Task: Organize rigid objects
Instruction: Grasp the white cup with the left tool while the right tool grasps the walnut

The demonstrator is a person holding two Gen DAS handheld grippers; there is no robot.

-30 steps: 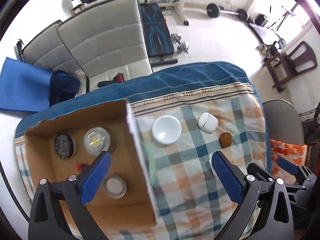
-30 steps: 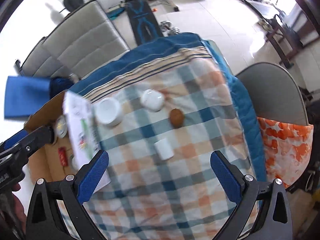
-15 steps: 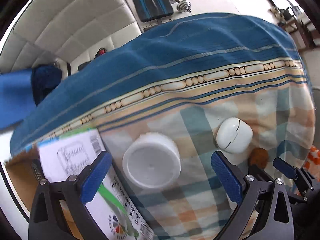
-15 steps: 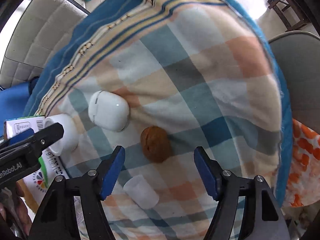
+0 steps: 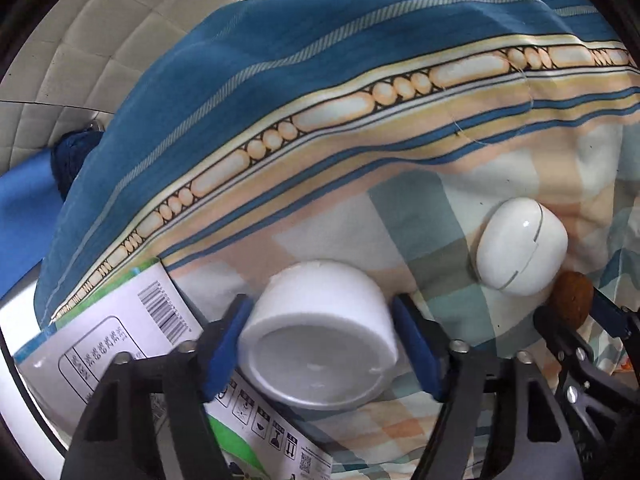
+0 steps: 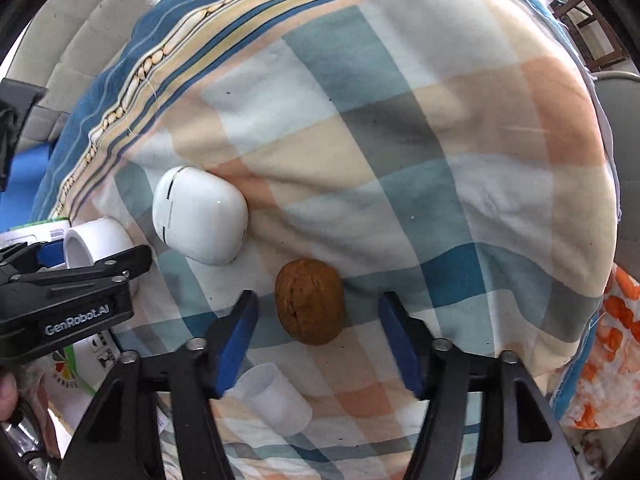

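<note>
A white round container [image 5: 320, 332] lies on its side on the checked cloth; my left gripper [image 5: 320, 340] is closed around it, both blue pads touching its sides. It also shows in the right wrist view [image 6: 96, 240]. A brown walnut [image 6: 310, 300] lies between the open jaws of my right gripper [image 6: 318, 332], with gaps on both sides. A white earbud case [image 6: 199, 216] lies just beyond the walnut, also in the left wrist view [image 5: 520, 246].
A printed cardboard box [image 5: 132, 328] stands at the left, against the container. A small white cylinder [image 6: 276, 398] lies under my right gripper's left finger. The cloth's blue striped border [image 5: 360, 60] drapes over the far table edge. A grey chair [image 6: 624, 160] stands right.
Both grippers have moved down and forward to the table. The left jaws have closed onto the white container. The right jaws have narrowed around the walnut.
</note>
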